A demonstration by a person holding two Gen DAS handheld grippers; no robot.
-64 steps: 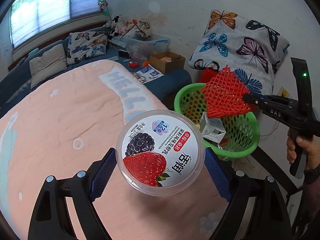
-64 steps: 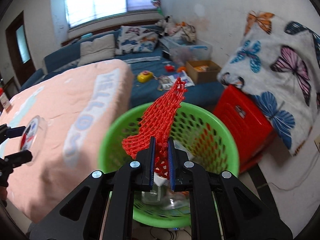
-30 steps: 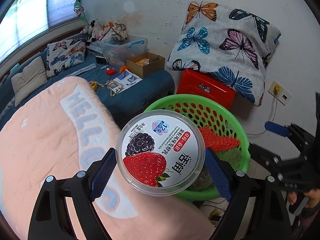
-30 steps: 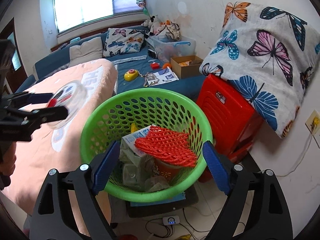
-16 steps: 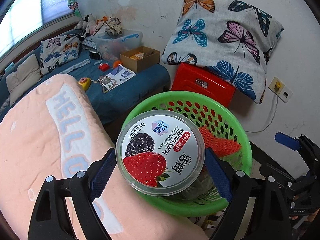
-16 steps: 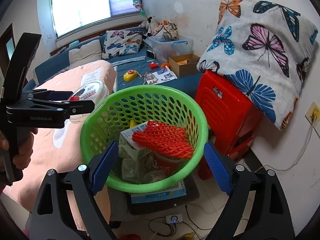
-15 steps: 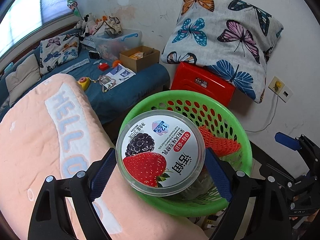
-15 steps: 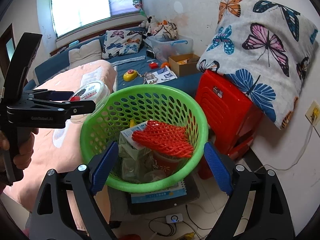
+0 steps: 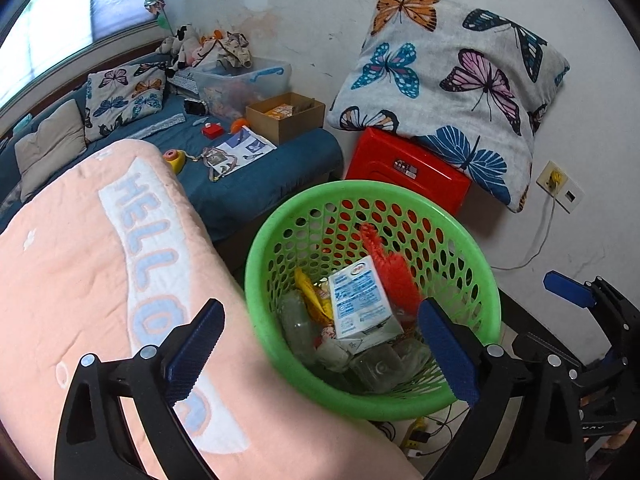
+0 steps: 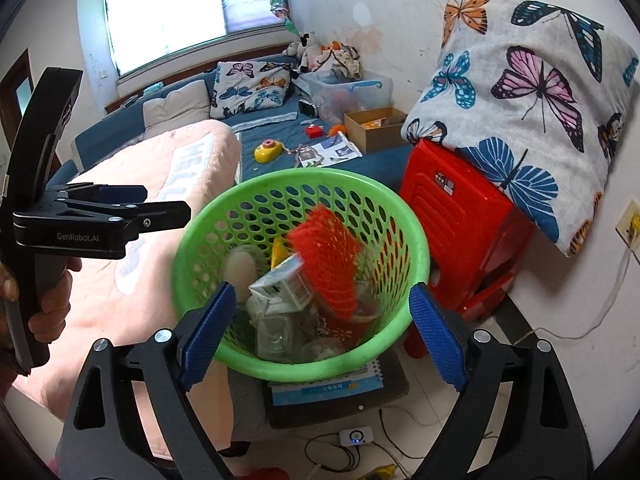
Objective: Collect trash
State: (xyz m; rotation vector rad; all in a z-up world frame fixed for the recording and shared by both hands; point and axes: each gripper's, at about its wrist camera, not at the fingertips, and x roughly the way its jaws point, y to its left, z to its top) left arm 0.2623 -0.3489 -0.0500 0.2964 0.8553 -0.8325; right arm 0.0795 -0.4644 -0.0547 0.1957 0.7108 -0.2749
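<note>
A green perforated basket [image 9: 486,300] [image 10: 416,240] stands on the floor beside the bed and holds trash. Inside lie a white and blue carton [image 9: 358,300] [image 10: 282,284], a red foam net [image 9: 390,268] [image 10: 328,256], clear bottles [image 9: 376,364] and a blurred pale tub [image 10: 240,268]. My left gripper [image 9: 320,354] is open and empty above the basket's near rim; it also shows in the right wrist view [image 10: 160,208]. My right gripper [image 10: 320,334] is open and empty over the basket's front; one blue pad [image 9: 568,290] shows in the left wrist view.
A pink "HELLO" blanket [image 9: 100,280] covers the bed left of the basket. A red plastic stool [image 10: 460,216] stands right of it under a butterfly pillow [image 10: 532,92]. A blue mattress [image 9: 256,176] behind holds toys, papers and a cardboard box [image 9: 286,120]. Cables lie on the floor [image 10: 356,440].
My left gripper has opened and let go of the yogurt tub, which now lies blurred in the basket. The carton and red net have shifted. My right gripper stays open.
</note>
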